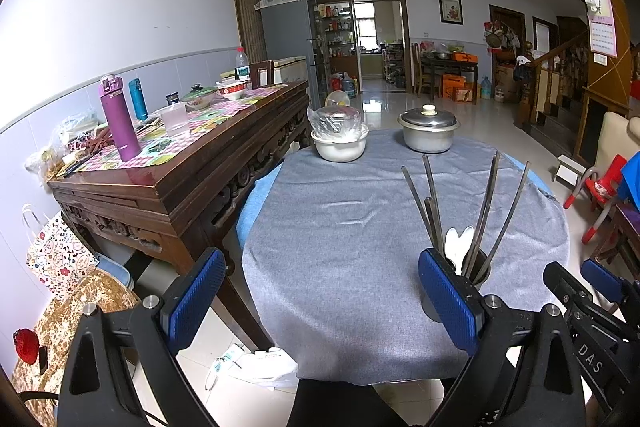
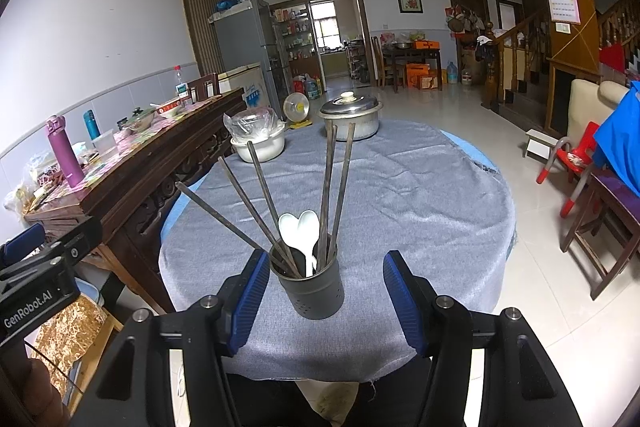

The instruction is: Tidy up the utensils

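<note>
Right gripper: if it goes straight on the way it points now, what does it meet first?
Most likely the dark perforated metal utensil holder, standing between the open right gripper fingers on the grey tablecloth. Exact depth is unclear.

One dark utensil holder point(image 2: 308, 285) stands between the right gripper's point(image 2: 322, 297) fingers, holding five dark chopsticks point(image 2: 262, 187) and two white spoons point(image 2: 298, 229). Beyond the fingertips sit two pots — one lidded metal pot point(image 2: 352, 117), one plastic-covered white pot point(image 2: 258, 137). Off to the fingers' left stand two flasks — one purple point(image 2: 64, 153), one teal point(image 2: 91, 124).
</note>
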`<control>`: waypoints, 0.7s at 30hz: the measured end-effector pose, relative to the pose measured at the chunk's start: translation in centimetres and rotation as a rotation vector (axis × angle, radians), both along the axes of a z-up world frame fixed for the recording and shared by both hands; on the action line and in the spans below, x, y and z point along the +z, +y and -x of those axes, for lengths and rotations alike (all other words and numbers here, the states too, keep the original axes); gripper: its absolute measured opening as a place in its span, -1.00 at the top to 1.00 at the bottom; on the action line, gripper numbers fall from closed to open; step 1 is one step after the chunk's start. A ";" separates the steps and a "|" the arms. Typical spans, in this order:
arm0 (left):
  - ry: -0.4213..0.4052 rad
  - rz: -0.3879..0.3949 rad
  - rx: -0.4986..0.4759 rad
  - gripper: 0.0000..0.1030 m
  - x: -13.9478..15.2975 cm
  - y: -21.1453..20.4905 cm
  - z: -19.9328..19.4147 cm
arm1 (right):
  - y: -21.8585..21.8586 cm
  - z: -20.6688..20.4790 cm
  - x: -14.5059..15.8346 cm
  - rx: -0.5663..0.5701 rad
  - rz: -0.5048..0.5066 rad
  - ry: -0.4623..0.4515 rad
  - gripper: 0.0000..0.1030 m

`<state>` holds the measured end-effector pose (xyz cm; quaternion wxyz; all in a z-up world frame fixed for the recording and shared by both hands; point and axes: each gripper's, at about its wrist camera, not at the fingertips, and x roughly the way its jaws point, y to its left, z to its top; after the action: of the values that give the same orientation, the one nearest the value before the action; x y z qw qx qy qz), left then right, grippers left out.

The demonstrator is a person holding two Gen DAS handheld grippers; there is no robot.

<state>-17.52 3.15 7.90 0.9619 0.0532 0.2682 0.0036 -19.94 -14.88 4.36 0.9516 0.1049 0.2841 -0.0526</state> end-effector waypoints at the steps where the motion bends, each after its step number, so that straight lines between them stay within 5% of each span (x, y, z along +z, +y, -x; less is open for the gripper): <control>1: 0.000 0.000 -0.001 -0.89 0.0 0.0 0.0 | 0.0 0.0 0.0 0.000 0.001 -0.001 -0.22; 21: 0.004 0.001 -0.006 -0.89 -0.2 0.1 0.0 | 0.2 0.0 0.2 0.004 0.010 0.000 -0.22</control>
<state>-17.48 3.21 7.74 0.9614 0.0534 0.2700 0.0004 -19.98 -14.67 4.55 0.9523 0.0995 0.2838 -0.0522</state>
